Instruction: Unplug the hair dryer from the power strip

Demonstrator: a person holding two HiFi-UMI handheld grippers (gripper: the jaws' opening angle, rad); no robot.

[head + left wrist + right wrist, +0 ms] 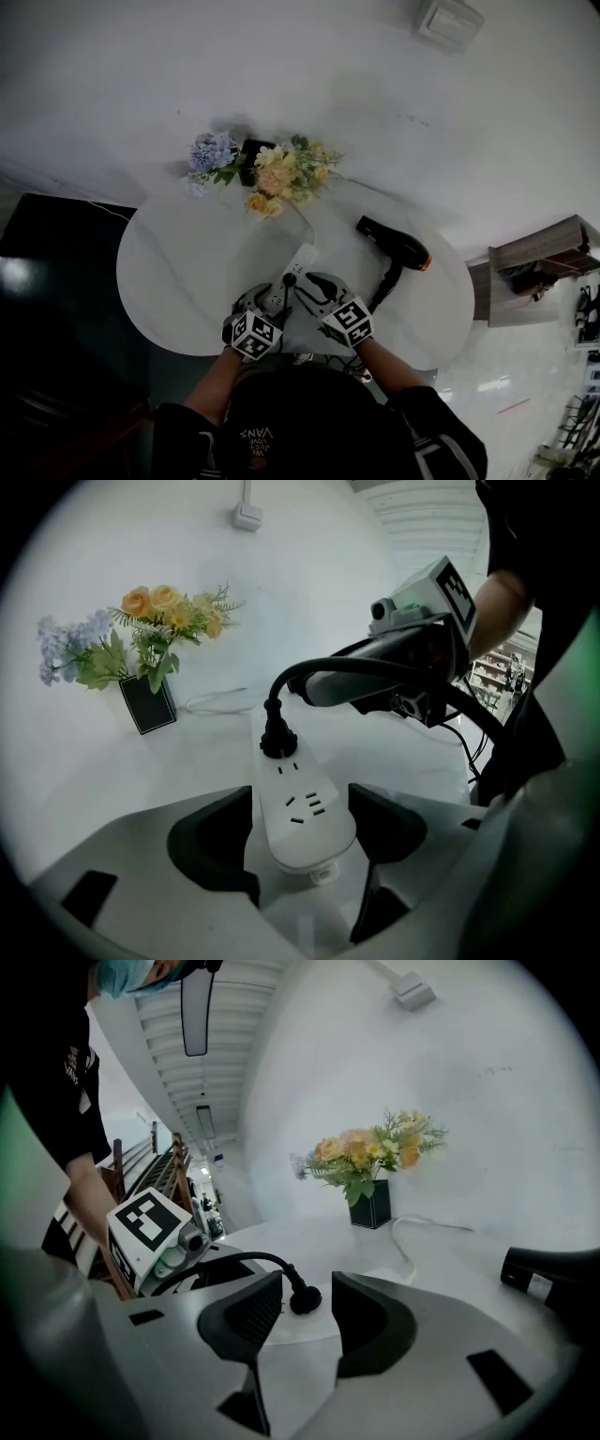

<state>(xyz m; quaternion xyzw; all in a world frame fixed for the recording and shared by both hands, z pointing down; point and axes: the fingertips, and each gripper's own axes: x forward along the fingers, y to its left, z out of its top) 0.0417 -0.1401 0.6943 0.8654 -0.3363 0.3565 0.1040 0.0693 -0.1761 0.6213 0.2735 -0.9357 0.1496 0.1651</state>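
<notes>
A white power strip [298,262] lies on the round white table [187,272]. A black plug [278,738] sits in its far socket, and its black cord [314,670] arches away. The black hair dryer [398,246] with an orange end lies to the right. My left gripper [302,832] is open, its pads on either side of the strip's near end [302,808]; I cannot tell if they touch it. My right gripper [307,1312] is open with the plug [304,1297] between its pads and a gap on each side.
A black vase of yellow and blue flowers [272,178] stands at the table's far edge against the wall. The strip's white cable [408,1241] curves back toward the vase. A wooden shelf [539,258] stands off to the right. The floor on the left is dark.
</notes>
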